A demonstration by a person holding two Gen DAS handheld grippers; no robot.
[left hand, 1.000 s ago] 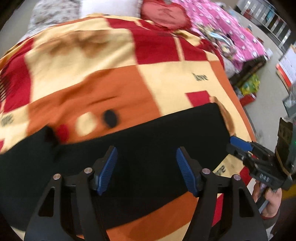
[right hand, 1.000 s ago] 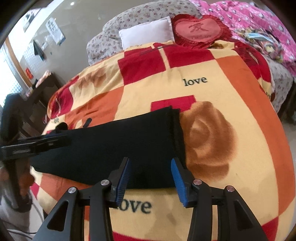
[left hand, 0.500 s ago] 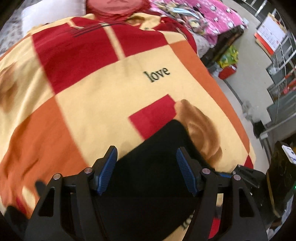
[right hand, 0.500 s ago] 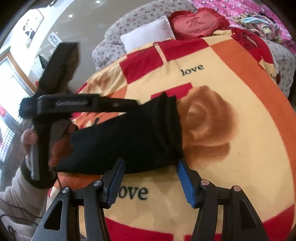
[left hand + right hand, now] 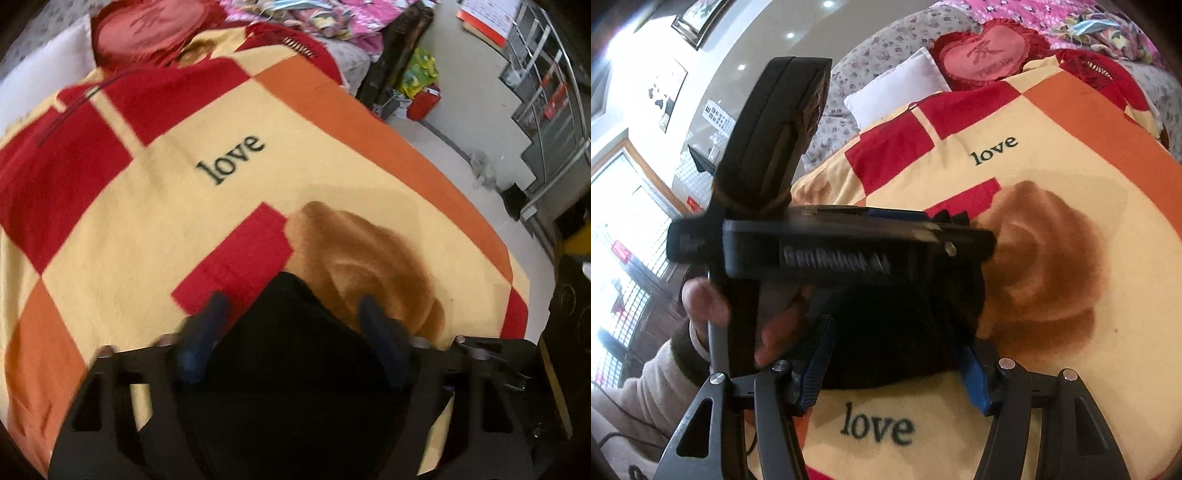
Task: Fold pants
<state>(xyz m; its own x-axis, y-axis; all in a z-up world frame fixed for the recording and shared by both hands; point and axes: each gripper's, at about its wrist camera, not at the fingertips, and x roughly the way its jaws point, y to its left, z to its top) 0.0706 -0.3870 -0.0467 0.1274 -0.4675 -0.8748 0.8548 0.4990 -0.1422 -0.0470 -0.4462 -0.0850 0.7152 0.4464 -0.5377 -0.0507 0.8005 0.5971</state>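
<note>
Black pants [image 5: 295, 369] lie on a red, orange and cream blanket [image 5: 147, 206], their end reaching the brown rose print. My left gripper [image 5: 291, 317] points steeply down over that end. Its blurred jaws are closing with the cloth between them, and I see no pad pressing. In the right wrist view the left gripper [image 5: 960, 229] crosses the frame side-on above the pants [image 5: 886, 332], held by a hand [image 5: 705, 302]. My right gripper [image 5: 897, 365] sits at the near edge of the same end. Its jaws are closing around bunched cloth.
A red heart cushion [image 5: 990, 55] and a white pillow [image 5: 897, 96] lie at the head of the bed. The blanket [image 5: 1052, 369] drops off at the right onto floor [image 5: 461, 110] with bags and metal racks.
The left gripper swept right along the pants to their end by the rose, rolling as it went, and its jaws narrowed. The right gripper barely moved, and the cloth now bunches between its fingers.
</note>
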